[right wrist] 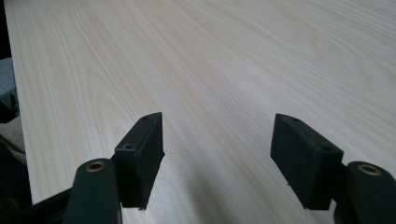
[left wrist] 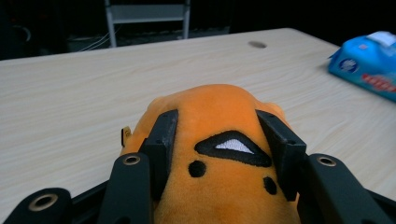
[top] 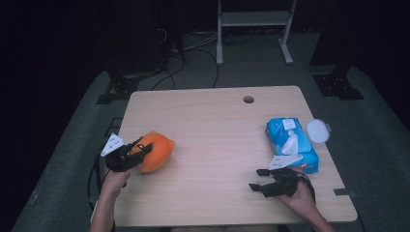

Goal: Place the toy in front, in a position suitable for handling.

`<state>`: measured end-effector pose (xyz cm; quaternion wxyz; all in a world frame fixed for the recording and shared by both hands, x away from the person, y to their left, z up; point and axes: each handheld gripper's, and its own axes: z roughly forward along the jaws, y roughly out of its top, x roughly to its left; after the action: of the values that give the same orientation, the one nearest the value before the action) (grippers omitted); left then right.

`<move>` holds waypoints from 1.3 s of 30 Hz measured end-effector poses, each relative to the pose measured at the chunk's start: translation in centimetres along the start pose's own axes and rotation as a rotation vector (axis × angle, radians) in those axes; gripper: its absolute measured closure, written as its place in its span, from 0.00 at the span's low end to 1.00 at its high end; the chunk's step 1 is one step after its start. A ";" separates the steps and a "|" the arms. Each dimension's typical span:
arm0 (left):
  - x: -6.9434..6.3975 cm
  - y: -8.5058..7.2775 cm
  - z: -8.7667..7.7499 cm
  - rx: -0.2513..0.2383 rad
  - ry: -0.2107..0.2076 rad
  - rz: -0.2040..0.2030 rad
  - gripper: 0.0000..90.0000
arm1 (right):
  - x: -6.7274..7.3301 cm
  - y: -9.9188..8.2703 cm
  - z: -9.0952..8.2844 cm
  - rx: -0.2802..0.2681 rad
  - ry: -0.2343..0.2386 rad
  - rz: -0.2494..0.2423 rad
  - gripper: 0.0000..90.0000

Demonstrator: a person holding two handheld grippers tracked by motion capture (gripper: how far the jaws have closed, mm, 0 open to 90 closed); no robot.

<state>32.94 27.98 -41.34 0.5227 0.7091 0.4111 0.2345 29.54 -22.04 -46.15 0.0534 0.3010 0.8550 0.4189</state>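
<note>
Dark room, cables and a metal frame on the floor beyond; pale wood desk [top: 217, 140] lit from above, small round hole near its far edge. Orange plush toy [top: 155, 151] at the desk's left side, near the edge, resting on the wood. Left tool [top: 140, 150] clamped around it: seen in the left gripper view, one black jaw on each flank of the plush [left wrist: 219, 154], pads sunk into the soft fabric, embroidered black-and-white mark and dots facing the camera. Grip taken side-on across the body, probably because the stuffing gives and holds well there; likely ready for a lift or carry. Right tool [top: 256, 179] parked low at the desk's near right, jaws spread wide with bare wood between them [right wrist: 217, 140], holding nothing, touching nothing visible. Apparently waiting. Blue wipes pack [top: 291, 144] just beyond it, white round lid [top: 317, 130] beside the pack near the right edge, both well apart from the plush.
</note>
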 end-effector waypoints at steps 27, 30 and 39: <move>-13.0 1.2 8.0 0.076 -0.424 0.115 0.60 | -1.4 -0.3 -2.0 -0.072 -0.037 0.065 0.37; -14.5 1.5 8.8 0.079 -0.461 0.133 0.60 | -1.6 -0.4 -2.4 -0.082 -0.052 0.070 0.37; -16.7 -1.4 10.2 0.102 -0.568 0.145 0.56 | -2.0 -0.6 -4.7 -0.180 -0.137 0.098 0.38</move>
<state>31.03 8.76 -44.57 0.5625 0.7991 0.2079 0.0421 29.24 -26.62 -43.90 0.1182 0.3642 0.7926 0.4744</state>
